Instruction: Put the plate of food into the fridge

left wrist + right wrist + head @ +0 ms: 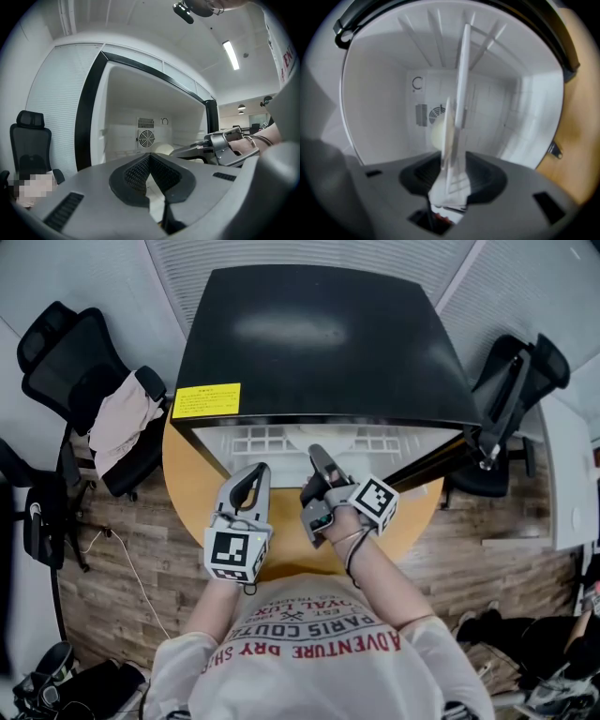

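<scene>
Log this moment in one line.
stage: plate placement | right tool: open, plate rim between its jaws, inside fridge | left tool: shut, empty, outside fridge | door: open

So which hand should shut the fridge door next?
Probably right: the right gripper is open around the plate, and the open door is on its side. Left gripper is farther.
</scene>
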Available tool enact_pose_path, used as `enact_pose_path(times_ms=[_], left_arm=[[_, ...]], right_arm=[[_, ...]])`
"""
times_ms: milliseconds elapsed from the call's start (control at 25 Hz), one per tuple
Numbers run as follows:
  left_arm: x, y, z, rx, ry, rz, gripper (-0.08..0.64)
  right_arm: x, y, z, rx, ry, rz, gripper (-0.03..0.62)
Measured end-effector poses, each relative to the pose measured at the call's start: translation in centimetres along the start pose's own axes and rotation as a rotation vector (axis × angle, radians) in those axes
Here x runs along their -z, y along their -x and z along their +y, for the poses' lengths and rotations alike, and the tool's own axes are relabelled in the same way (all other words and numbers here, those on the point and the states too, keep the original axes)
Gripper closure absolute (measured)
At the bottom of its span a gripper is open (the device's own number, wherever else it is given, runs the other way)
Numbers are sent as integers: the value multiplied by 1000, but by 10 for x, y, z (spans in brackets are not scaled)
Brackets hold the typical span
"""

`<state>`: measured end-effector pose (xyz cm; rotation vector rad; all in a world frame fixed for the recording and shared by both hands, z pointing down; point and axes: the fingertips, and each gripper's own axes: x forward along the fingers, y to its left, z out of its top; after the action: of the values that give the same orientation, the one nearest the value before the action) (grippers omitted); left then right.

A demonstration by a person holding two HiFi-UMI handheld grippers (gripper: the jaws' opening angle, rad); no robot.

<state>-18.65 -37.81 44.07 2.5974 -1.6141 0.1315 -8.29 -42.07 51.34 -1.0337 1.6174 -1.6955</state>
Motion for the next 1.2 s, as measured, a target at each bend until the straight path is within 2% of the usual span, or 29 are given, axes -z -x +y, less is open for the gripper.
enact_pose_path(times_ms=[160, 320, 360, 440, 600, 720, 1000, 1200], left_arm=[[-5, 1, -3, 5, -26, -10, 534], [-6, 3, -7, 8, -21, -14, 534], [-6, 4, -8, 7, -24, -16, 534], [-8, 5, -10, 8, -34, -18, 534], [-8, 10, -13, 15, -40, -10, 534], [-6, 13, -14, 14, -33, -4, 534], [-10, 14, -19, 34, -14, -5, 534], [-11, 13, -23, 48, -27, -3, 534]], right_arm=[[5, 7, 11, -21, 51, 7, 415], [20, 19, 15, 9, 125, 30, 413], [23, 23, 15, 14, 136, 35, 423], [25, 29, 16, 14, 163, 28, 554], [22, 42, 18, 18, 259, 13, 557], [17, 49, 28, 7, 446, 2, 560], [7, 59, 62, 22, 1064, -80, 561], [13, 64, 80, 0, 1350, -117, 561]])
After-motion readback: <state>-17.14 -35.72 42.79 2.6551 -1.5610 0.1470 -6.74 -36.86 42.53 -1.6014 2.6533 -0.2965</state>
